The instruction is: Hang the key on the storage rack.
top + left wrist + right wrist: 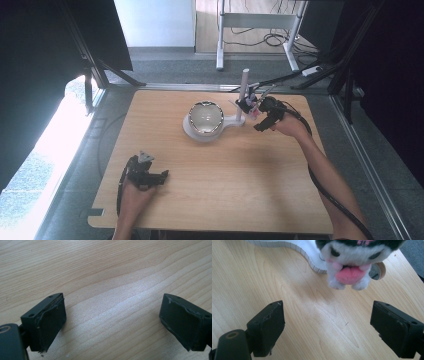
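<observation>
pale wooden desk (215,185) on grey floor: small black-and-white plush toy w/ pink mouth (352,262) sits by the upright post of the white stand holding a round glass dome (205,117), looks already placed, so prob only pulling back is left. right gripper (327,325) is just short of the toy, jaws wide apart, nothing between them; left gripper (112,322) rests low at near-left of desk, wide open & empty too.

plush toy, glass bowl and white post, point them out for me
plush toy (350,267), right gripper view, on its white muzzle above the pink tongue
glass bowl (205,117), high view, on the middle of its dome
white post (244,85), high view, on its upper shaft
</observation>
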A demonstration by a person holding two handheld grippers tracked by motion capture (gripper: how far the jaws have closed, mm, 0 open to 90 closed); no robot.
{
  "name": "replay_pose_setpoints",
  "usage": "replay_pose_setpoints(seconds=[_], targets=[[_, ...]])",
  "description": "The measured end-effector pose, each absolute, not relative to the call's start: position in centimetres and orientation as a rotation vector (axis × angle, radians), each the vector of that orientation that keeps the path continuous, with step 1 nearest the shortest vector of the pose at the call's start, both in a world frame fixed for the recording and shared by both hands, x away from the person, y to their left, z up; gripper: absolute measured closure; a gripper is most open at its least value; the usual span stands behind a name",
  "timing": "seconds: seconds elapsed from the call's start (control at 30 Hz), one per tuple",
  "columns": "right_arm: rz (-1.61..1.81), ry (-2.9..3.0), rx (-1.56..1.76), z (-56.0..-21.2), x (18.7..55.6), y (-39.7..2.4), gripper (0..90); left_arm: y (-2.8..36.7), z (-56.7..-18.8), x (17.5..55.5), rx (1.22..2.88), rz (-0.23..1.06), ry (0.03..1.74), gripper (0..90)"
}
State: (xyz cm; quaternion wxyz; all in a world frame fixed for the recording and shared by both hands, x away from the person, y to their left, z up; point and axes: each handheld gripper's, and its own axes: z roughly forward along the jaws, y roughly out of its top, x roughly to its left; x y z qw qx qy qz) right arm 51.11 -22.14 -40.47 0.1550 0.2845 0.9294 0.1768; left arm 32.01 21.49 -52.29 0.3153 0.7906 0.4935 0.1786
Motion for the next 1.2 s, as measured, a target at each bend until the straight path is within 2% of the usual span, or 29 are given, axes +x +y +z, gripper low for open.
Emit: replay_pose_setpoints(seconds=[1.2], targets=[[0.665, 2.651, 0.749, -40.0, 45.2, -23.4, 13.2, 21.5, -52.3, 32.0, 2.083, 0.470, 1.300, 6.9]])
